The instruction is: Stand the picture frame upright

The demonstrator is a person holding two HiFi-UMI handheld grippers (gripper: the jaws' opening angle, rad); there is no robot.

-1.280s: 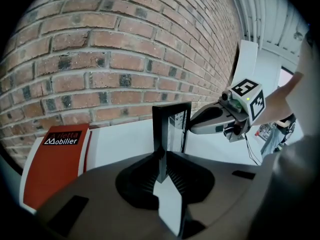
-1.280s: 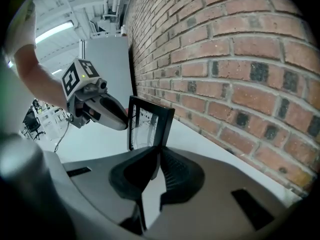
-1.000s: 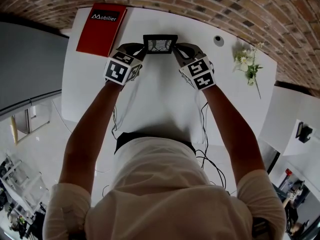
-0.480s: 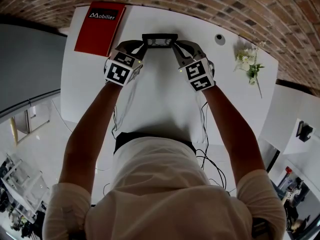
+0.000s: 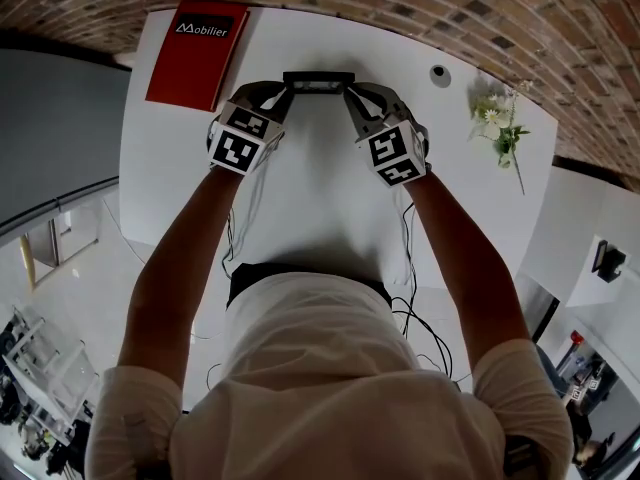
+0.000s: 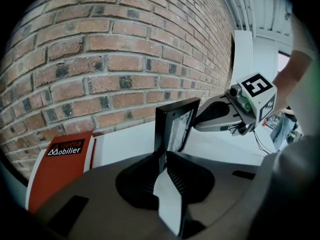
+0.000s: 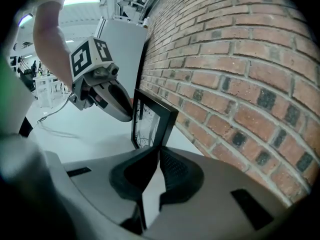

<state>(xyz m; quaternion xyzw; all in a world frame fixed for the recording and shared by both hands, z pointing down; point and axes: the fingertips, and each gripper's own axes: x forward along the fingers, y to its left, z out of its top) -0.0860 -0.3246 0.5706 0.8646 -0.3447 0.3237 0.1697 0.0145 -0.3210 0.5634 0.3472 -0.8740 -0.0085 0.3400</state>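
A black picture frame (image 5: 318, 81) stands nearly upright on the white table (image 5: 320, 198), close to the brick wall. From above only its top edge shows. My left gripper (image 5: 287, 90) is shut on the frame's left edge and my right gripper (image 5: 351, 92) on its right edge. In the left gripper view the frame (image 6: 176, 124) rises straight out of the pinching pads (image 6: 176, 176), with the right gripper (image 6: 220, 115) at its far side. In the right gripper view the frame (image 7: 150, 121) sits between the pads (image 7: 172, 171), with the left gripper (image 7: 107, 101) beyond it.
A red brochure (image 5: 190, 53) lies at the table's back left. A spray of white flowers (image 5: 498, 128) lies at the right, and a small round object (image 5: 438, 74) sits near the wall. The brick wall (image 6: 100, 59) runs just behind the frame. Cables (image 5: 405, 268) hang off the front edge.
The frame has tipped from a backward lean, with its picture facing up, to nearly vertical. Both grippers turned with it and kept their hold.
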